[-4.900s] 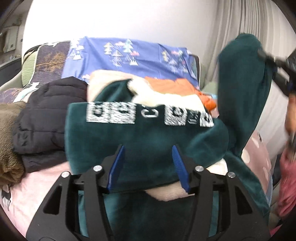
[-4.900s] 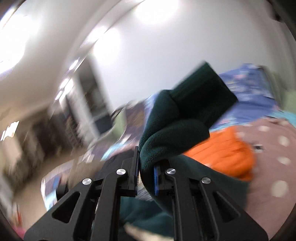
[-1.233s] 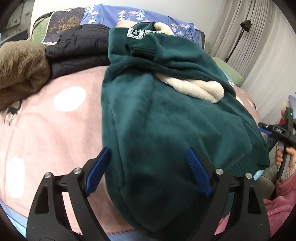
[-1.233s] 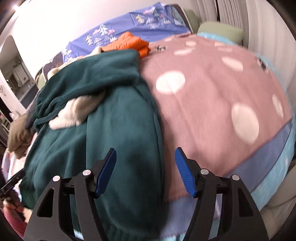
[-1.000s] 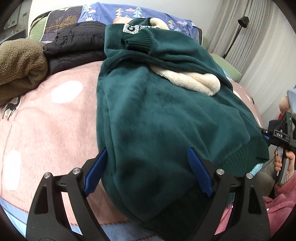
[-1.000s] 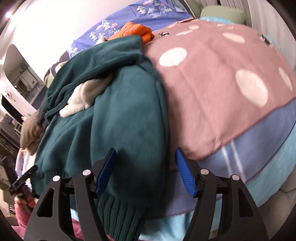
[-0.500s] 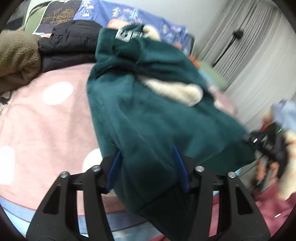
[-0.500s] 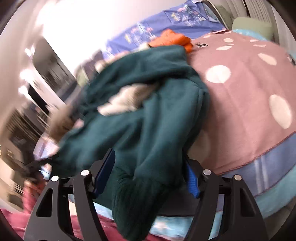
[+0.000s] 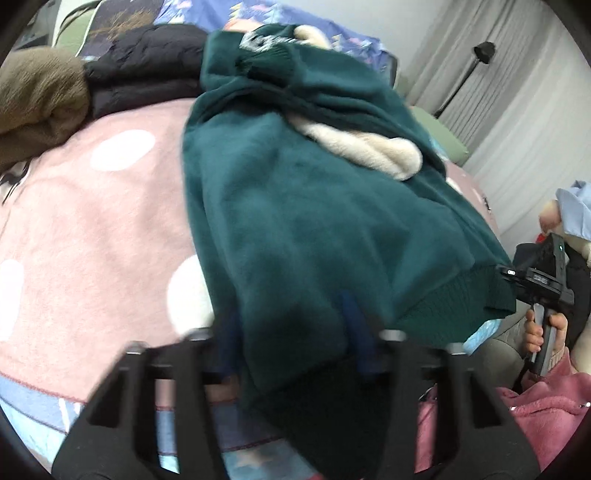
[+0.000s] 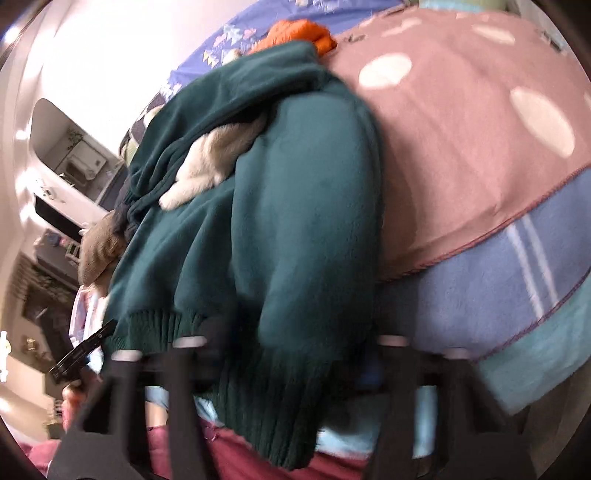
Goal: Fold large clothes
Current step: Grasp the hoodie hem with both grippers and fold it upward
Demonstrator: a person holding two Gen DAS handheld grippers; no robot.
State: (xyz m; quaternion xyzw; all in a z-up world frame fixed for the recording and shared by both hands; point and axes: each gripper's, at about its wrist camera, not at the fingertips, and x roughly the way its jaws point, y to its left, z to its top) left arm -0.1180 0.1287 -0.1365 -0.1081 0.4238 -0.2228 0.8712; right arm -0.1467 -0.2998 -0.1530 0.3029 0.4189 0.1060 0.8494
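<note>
A large dark green fleece garment (image 9: 306, 206) with cream lining (image 9: 369, 151) lies on the pink spotted bed cover (image 9: 92, 221), its ribbed hem at the near edge. My left gripper (image 9: 291, 328) has its blue fingers around the hem's left corner, which fills the gap. My right gripper (image 10: 291, 354) has its fingers around the right hem corner (image 10: 280, 387) of the garment (image 10: 280, 192). Motion blur hides how tightly either pair of fingers presses. The right gripper also shows at the right of the left wrist view (image 9: 535, 280).
A black jacket (image 9: 144, 74) and a brown fleece (image 9: 37, 96) are piled at the back left. An orange garment (image 10: 299, 33) lies behind the green one. Curtains and a floor lamp (image 9: 480, 51) stand at the right. The bed edge (image 10: 517, 295) drops off near me.
Both grippers have dropped to the garment's hem and narrowed their fingers around its two near corners. Earlier the right gripper had held a sleeve up and let it go.
</note>
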